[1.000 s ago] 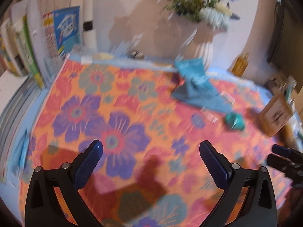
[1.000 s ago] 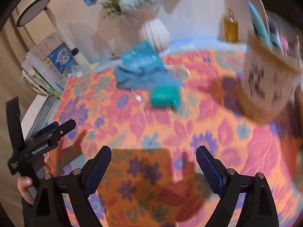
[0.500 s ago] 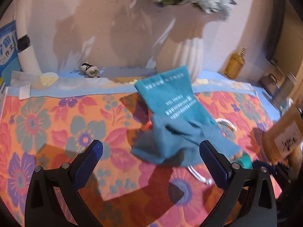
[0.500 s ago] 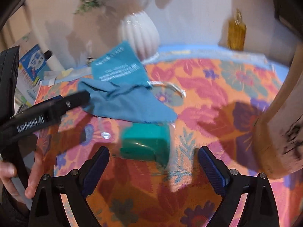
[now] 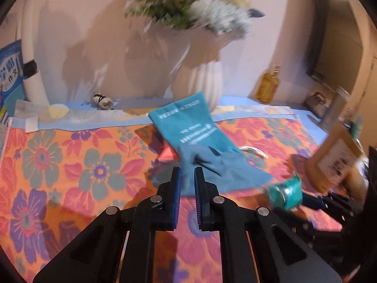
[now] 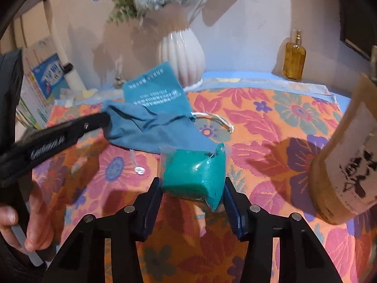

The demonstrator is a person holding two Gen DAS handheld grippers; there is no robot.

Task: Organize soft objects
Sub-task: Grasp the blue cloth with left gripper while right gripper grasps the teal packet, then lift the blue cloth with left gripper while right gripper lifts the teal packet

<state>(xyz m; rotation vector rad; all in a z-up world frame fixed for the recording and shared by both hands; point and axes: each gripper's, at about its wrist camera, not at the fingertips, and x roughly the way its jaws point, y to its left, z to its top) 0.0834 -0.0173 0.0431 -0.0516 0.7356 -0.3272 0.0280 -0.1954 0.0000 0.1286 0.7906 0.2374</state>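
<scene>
A blue drawstring pouch (image 5: 207, 165) lies crumpled on the floral tablecloth (image 5: 70, 165), its printed end leaning toward the vase. My left gripper (image 5: 187, 176) is shut on the pouch's near edge; in the right wrist view its tip (image 6: 103, 118) pinches the pouch (image 6: 150, 127) at its left corner. A teal soft packet (image 6: 190, 172) in clear wrap sits between the fingers of my right gripper (image 6: 191, 181). Those jaws are closing, and both pads touch the packet's sides. The left wrist view shows the same packet (image 5: 285, 194) at the right.
A white ribbed vase (image 6: 180, 54) with flowers stands behind the pouch. An amber bottle (image 6: 294, 59) is at the back right. A tall brown container (image 6: 341, 165) stands close on the right. Books (image 6: 44, 77) are stacked at the left, where a hand (image 6: 35, 217) holds the left gripper.
The left gripper moved forward to the pouch and went from wide open to shut on its edge. The right gripper came down around the teal packet and its jaws narrowed onto it.
</scene>
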